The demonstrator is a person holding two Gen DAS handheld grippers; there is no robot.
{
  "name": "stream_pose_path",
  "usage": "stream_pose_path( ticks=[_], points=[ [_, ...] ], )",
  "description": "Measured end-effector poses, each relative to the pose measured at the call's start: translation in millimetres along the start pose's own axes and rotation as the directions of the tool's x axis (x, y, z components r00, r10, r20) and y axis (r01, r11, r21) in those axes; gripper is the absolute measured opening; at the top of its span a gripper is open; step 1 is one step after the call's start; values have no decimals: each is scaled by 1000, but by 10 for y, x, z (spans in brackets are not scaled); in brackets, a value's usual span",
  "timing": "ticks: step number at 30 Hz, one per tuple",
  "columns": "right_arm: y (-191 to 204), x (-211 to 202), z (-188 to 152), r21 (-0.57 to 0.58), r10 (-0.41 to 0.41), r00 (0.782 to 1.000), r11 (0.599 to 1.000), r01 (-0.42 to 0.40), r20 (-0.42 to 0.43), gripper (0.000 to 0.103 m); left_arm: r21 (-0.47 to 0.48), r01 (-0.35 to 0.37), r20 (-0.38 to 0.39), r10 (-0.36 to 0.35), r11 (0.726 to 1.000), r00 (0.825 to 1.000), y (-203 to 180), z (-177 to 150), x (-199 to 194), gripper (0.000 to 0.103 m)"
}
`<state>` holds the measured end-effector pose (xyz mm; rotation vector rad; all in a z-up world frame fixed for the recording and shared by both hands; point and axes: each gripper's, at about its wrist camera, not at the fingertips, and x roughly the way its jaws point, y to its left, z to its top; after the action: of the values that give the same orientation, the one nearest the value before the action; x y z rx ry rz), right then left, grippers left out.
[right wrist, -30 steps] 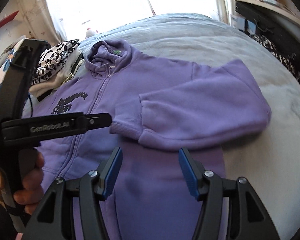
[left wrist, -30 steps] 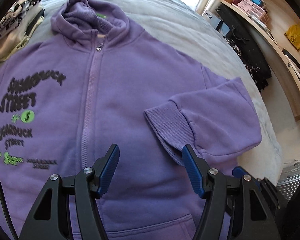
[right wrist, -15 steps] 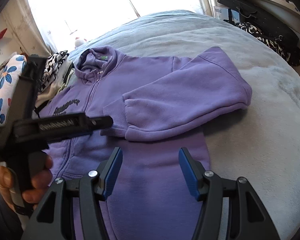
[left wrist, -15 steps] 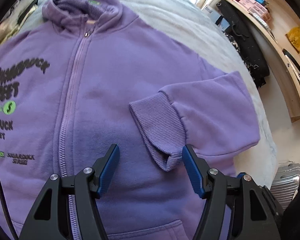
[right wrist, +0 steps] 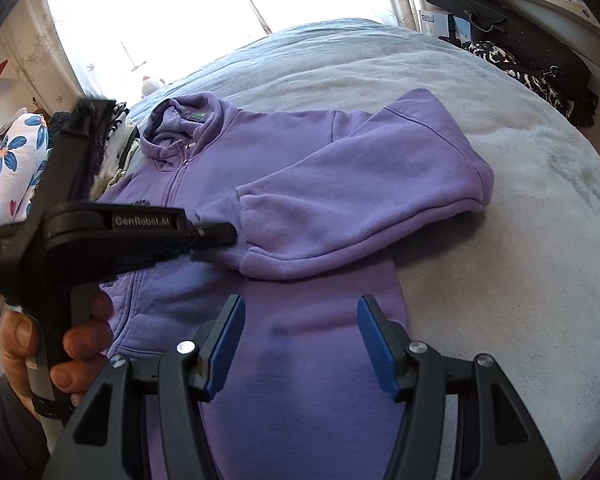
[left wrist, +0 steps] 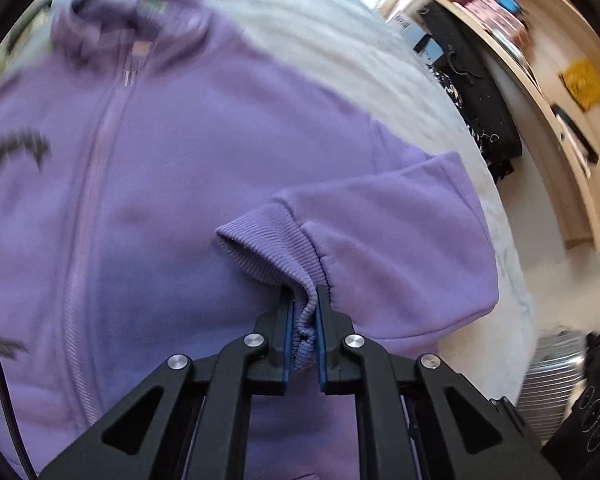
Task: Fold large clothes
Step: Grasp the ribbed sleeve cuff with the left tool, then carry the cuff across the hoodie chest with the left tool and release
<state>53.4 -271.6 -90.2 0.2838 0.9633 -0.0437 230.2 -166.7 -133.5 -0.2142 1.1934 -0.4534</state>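
Your left tongs (left wrist: 303, 312) have just closed and now clench the ribbed cuff (left wrist: 272, 244) of the purple hoodie (right wrist: 300, 184), with the fabric bunched between the blue pads. The hoodie lies zipped and face-up on the grey bed (right wrist: 500, 280), its sleeve (right wrist: 360, 200) folded across the chest. Your right tongs (right wrist: 301, 344) stand released above the hem, gripping nothing. The left tool body reads "GenRobot.AI" (right wrist: 142, 222). The black chest print (left wrist: 16, 152) is blurred and unreadable.

hoodie (right wrist: 300, 184) on bed (right wrist: 500, 280), sleeve (right wrist: 360, 208) across chest
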Motion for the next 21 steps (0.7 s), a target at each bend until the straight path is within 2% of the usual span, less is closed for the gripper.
stream_pose_path(
  ticks=[3,6,9,12,15,17,18,21],
  points=[
    [-31,-45,14,3,-14,1000,1000,14,11,59,95,-67,123,55,993,991,-194,214,-345,6],
    [-59,-91,29,6,-23,999,1000,23,23,59,159,-139,246,97,977,964,-281,436,-728,6],
    [-70,-101,42,7,-29,999,1000,29,26,59,171,-212,321,149,962,935,-203,602,-1009,7],
    [-73,-82,57,5,-31,999,1000,31,19,59,149,-296,357,228,944,906,103,675,-1231,7],
    [-71,-49,66,-6,-29,1000,1000,29,6,59,104,-355,329,305,929,894,549,651,-1231,7],
    [-63,-8,76,-13,-27,1000,1000,27,-11,59,65,-398,279,367,915,888,897,609,-1078,8],
    [-56,14,85,-16,-31,999,999,31,-21,59,50,-407,235,385,912,892,1050,588,-973,9],
    [-46,53,165,-28,-25,999,999,24,-38,59,-18,-389,90,389,921,917,1503,495,-666,25]
  ],
)
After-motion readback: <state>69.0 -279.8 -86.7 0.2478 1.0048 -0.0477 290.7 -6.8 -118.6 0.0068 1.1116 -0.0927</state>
